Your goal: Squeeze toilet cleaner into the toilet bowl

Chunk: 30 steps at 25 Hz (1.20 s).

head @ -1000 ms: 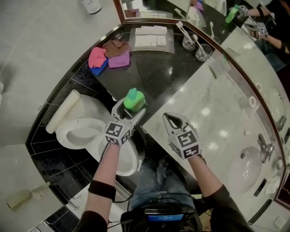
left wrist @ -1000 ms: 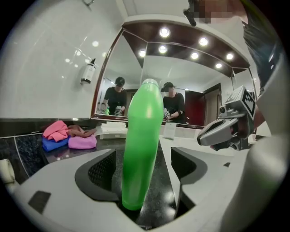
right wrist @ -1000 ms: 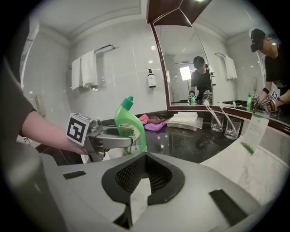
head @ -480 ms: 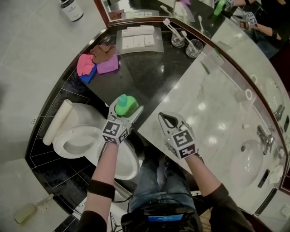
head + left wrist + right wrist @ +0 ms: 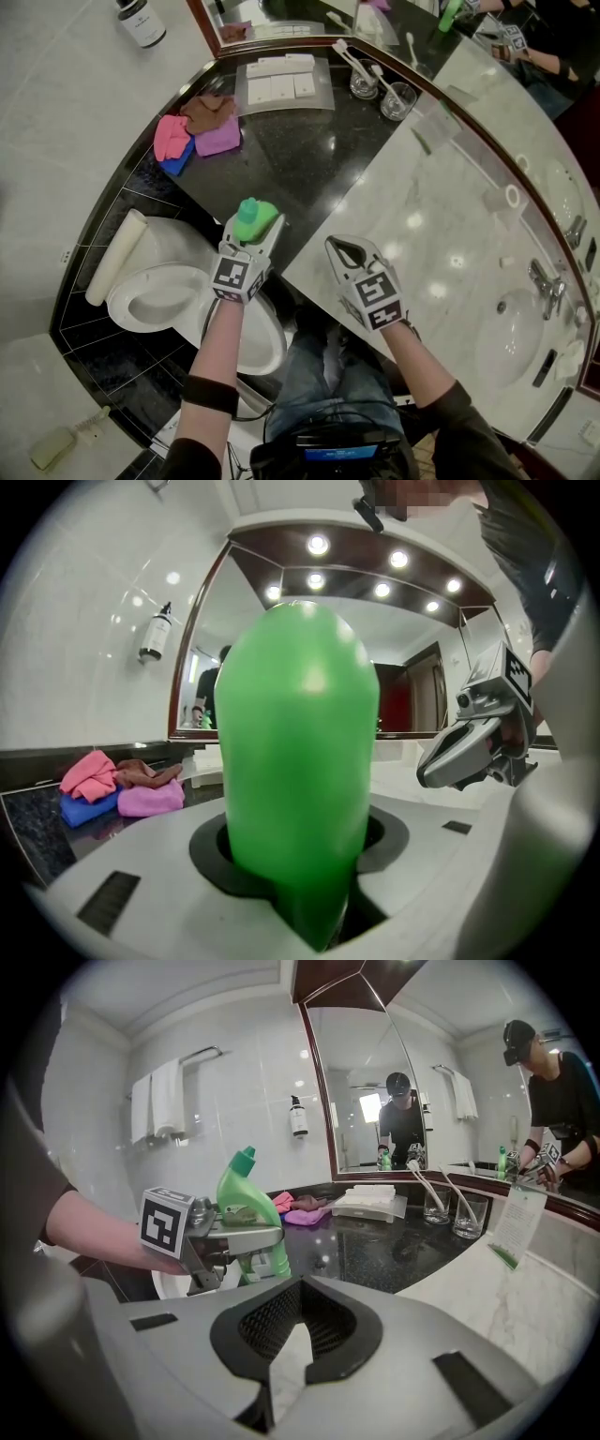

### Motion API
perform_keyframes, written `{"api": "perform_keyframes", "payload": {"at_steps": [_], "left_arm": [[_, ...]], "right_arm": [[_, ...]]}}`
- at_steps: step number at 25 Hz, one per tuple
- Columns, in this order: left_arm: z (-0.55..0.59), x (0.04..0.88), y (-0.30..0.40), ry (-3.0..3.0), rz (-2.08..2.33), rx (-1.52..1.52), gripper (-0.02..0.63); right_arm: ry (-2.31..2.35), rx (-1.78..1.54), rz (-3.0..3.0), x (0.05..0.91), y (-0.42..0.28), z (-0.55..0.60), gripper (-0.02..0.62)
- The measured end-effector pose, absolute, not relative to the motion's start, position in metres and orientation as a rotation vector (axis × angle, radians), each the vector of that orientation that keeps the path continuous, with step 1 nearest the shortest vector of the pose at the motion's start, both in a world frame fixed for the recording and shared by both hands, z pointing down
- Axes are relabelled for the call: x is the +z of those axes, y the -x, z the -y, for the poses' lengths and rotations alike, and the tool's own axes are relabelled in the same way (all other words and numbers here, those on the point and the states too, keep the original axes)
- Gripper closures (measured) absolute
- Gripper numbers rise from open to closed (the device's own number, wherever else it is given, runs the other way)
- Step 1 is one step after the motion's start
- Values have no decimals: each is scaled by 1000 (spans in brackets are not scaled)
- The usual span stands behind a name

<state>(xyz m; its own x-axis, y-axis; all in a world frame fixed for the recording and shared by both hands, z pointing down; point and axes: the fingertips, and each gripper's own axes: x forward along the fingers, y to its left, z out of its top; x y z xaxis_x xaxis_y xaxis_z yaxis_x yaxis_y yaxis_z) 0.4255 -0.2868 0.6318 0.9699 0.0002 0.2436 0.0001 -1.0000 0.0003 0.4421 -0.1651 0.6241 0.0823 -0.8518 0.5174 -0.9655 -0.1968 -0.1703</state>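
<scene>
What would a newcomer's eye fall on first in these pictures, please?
First comes the bright green cleaner bottle, upright at the near edge of the black counter. It stands between the jaws of the left gripper, which have just been closing onto it. Next come the white toilet bowl below at the left and the pink, blue and purple cloths piled at the counter's far end.
</scene>
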Motion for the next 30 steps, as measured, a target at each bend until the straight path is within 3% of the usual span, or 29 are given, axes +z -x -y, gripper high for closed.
{"api": "perform_keyframes", "payload": {"at_steps": [19, 30], "left_arm": [[264, 604, -404, -3133, 79, 452, 423], [207, 540, -345, -3134, 234, 467, 425]], "right_arm": [[-2118, 737, 1886, 607, -446, 149, 591], [-2005, 652, 2045, 559, -423, 123, 591]]}}
